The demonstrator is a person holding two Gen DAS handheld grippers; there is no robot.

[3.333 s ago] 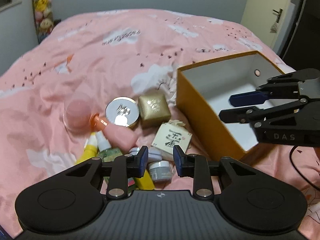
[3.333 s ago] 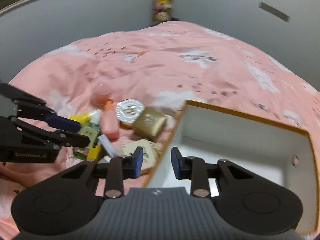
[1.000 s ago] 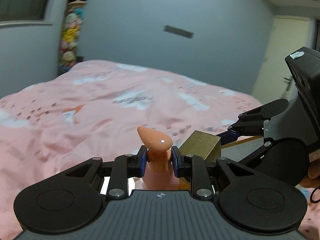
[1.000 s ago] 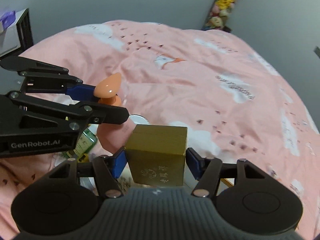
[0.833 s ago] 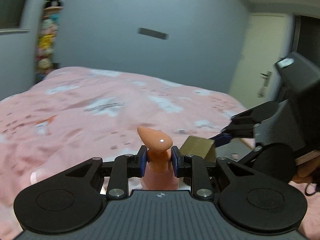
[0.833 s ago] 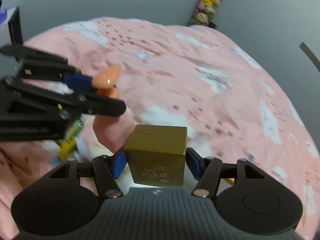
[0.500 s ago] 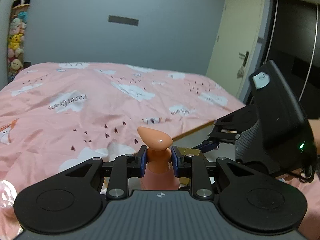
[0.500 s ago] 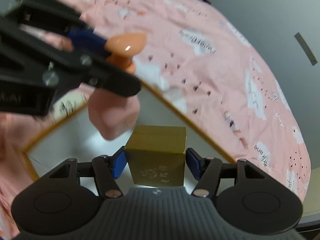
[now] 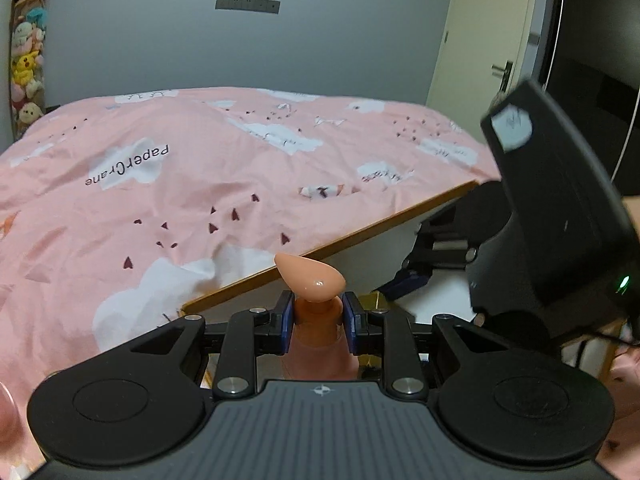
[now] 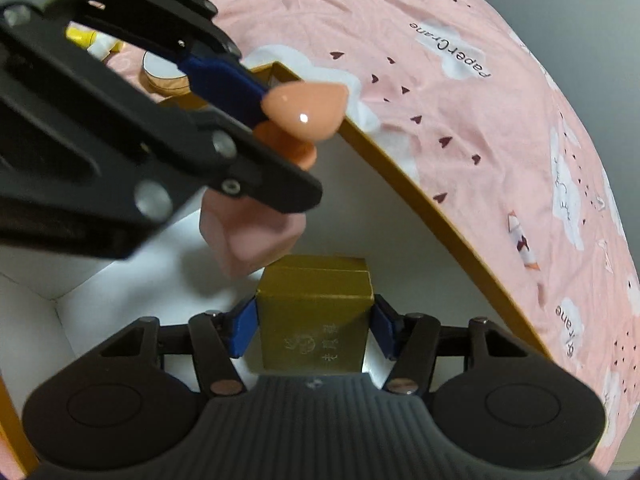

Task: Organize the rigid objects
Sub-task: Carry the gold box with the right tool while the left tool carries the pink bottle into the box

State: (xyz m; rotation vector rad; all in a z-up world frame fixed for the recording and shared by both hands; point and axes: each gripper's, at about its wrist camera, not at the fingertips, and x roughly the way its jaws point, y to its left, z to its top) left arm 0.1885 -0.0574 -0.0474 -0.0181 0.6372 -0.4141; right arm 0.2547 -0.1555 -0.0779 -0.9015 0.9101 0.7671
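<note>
Left gripper (image 9: 317,322) clamped on neck of pink pump bottle (image 10: 256,240), held over open cardboard box (image 10: 440,216). Right gripper (image 10: 314,330), jaws just narrowed, gold box (image 10: 314,320) gripped at lower centre, inside cardboard box. Pink duvet (image 9: 180,200) behind.

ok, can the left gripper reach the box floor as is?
Probably yes: the left gripper, shut on the pink bottle, hangs over the open box, bare white floor below; the gold carton crowds it.
</note>
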